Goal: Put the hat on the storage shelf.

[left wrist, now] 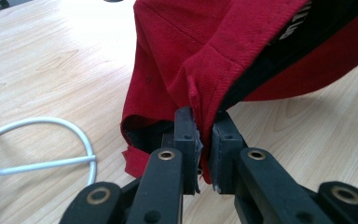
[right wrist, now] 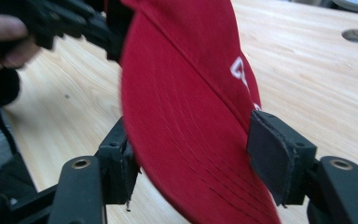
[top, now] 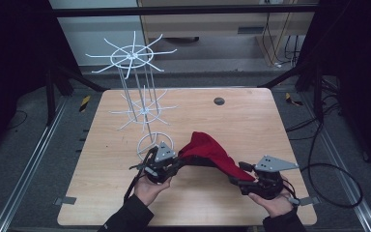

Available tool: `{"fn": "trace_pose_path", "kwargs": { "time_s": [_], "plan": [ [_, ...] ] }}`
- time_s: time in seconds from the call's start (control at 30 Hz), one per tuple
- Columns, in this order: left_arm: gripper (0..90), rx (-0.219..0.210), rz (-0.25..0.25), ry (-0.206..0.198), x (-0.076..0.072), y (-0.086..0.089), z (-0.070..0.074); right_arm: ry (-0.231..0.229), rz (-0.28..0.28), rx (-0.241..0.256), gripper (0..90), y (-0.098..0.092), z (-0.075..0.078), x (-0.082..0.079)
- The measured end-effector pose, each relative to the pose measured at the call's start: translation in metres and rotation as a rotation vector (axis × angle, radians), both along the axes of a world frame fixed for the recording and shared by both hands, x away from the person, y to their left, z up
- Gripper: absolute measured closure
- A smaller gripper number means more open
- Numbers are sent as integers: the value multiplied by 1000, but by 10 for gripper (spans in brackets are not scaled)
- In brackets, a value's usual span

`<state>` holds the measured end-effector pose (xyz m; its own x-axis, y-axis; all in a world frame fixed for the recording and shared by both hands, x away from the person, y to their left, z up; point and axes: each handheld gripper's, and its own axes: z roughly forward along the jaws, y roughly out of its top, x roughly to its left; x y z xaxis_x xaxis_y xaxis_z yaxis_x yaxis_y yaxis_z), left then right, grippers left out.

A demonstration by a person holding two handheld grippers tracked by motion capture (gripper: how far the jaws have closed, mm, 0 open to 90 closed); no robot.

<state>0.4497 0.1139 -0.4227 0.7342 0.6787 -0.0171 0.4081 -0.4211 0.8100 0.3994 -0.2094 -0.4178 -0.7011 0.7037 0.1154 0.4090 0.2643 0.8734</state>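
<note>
A red cap [top: 207, 150] is held above the table [top: 251, 121], near its front edge, between both grippers.

L gripper [left wrist: 204, 140]: jaws nearly closed, pinched on a fold at the cap's rear edge; seen at approx. centre-front in the high view [top: 176, 162].

R gripper [right wrist: 191, 158]: jaws approx. half open, the cap's brim is clasped across its width, with both pads touching the brim edges; seen at front right in the high view [top: 244, 176].

A white wire rack [top: 140, 104] is stood on the table just beyond the L gripper; its ring base [left wrist: 42, 149] is seen beside the cap. A round hole [top: 219, 101] is located in the tabletop's far part.
</note>
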Motion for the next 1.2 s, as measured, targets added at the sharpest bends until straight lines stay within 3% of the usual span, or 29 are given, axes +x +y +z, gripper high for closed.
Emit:
{"fn": "trace_pose_path", "kwargs": {
  "time_s": [0.27, 0.4, 0.5, 0.6, 0.7, 0.8, 0.93, 1.03, 1.2],
  "plan": [
    [830, 9, 4, 10, -2, 6, -5, 0, 28, 25, 372, 5, 6, -3],
    [830, 11, -2, 15, -5, 8, -8, -4, 48, 84, 368, 7, 13, -5],
    [830, 15, -3, 15, -8, 8, -10, -11, 48, 96, 491, 9, 16, -6],
    [830, 18, -3, 24, -10, 10, -13, 25, 63, 68, 659, 13, 10, -5],
    [830, 30, 0, 35, -11, 12, -19, 81, 65, -10, 765, 19, -4, -4],
    [830, 52, 0, 48, -13, 15, -27, 147, 68, -97, 796, 27, -26, -1],
    [828, 107, -6, 48, -14, 15, -40, 192, 76, -194, 803, 39, -49, 2],
    [810, 132, -9, 38, -15, 18, -47, 180, 71, -187, 800, 40, -49, 3],
    [620, 151, 11, 38, -20, 30, -46, 141, 47, -160, 753, 38, -45, 3]
  ]
}}
